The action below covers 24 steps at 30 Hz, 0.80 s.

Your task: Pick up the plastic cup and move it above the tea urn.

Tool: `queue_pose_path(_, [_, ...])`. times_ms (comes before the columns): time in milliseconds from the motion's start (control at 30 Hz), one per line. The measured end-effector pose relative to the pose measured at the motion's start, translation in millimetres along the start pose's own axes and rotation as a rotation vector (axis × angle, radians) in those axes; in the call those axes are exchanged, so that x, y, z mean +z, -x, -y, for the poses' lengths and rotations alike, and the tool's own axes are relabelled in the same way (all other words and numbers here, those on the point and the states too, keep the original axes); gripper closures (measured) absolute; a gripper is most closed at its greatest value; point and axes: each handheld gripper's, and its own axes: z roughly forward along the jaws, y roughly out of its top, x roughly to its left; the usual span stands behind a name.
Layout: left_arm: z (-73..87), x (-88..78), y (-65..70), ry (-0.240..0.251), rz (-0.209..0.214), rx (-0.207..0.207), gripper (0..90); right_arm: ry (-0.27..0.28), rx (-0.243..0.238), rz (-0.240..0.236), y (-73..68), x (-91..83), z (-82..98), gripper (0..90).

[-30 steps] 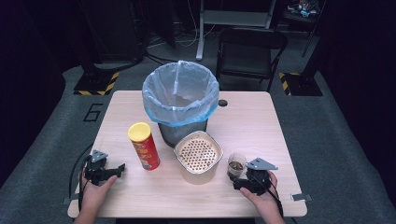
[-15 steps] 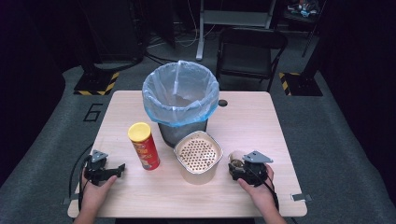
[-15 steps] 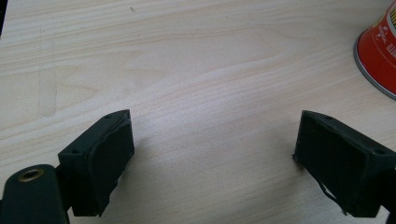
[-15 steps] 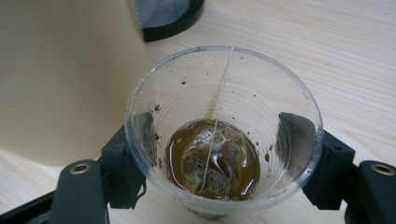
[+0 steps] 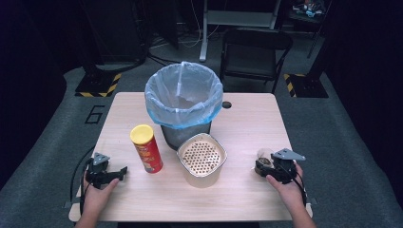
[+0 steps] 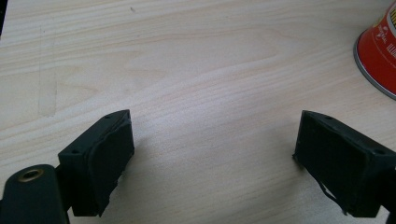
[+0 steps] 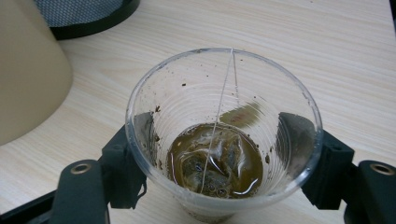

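Three views recorded one moment. High view: a wooden table [image 5: 247, 118] bore a bin lined with a pale blue bag [image 5: 184, 102], its contents hard to make out; at its 5 o'clock stood a beige perforated container [image 5: 201, 159], and at its 7 o'clock a red crisp tube with a yellow lid [image 5: 146, 148]. The right gripper [image 5: 263, 165], at the table's 4 o'clock, clasped a clear plastic cup [image 5: 262, 155], small and partly masked by the gripper's grey plate. The left gripper [image 5: 124, 171] rested at 8 o'clock, well apart from the tube.

Left gripper view: the jaws stood released and wide over bare wood; the tube's base [image 6: 379, 56] was cut off at 2 o'clock.

Right gripper view: the jaws had just been closing, and the pads pressed both sides of the cup [image 7: 224, 135]. The cup held a wet teabag [image 7: 212, 163] in brown liquid, its string running to the rim at 12 o'clock. The beige container [image 7: 28, 70] was cropped at 10 o'clock, with the bin's dark base [image 7: 88, 16] behind it.
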Motion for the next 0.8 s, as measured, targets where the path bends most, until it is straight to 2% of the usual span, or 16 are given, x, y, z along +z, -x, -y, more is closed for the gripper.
queue_pose_path(133, [0.0, 0.0, 0.0, 0.0, 0.0, 0.0, 11.3, 0.007, 0.0, -0.005, 4.4, -0.8, 1.9, 26.9])
queue_pose_path(167, [0.0, 0.0, 0.0, 0.0, 0.0, 0.0, 11.3, 0.008, 0.003, -0.017, 4.7, -1.3, 2.5, 25.2])
queue_pose_path(200, [0.0, 0.0, 0.0, 0.0, 0.0, 0.0, 11.3, 0.011, 0.017, -0.033, 4.6, -2.2, 2.9, 19.7])
queue_pose_path(333, [0.0, 0.0, 0.0, 0.0, 0.0, 0.0, 11.3, 0.03, 0.012, -0.02, 4.7, -6.4, 1.0, 18.8])
queue_pose_path(467, [0.0, 0.0, 0.0, 0.0, 0.0, 0.0, 11.3, 0.042, 0.008, -0.027, 3.0, -12.6, -5.1, 17.9])
queue_pose_path(567, [0.0, 0.0, 0.0, 0.0, 0.0, 0.0, 11.3, 0.066, -0.018, 0.005, 1.3, -21.9, -12.8, 19.3])
queue_pose_path(800, [0.0, 0.0, 0.0, 0.0, 0.0, 0.0, 11.3, 0.113, -0.013, 0.038, -1.8, -38.1, -33.1, 23.1])
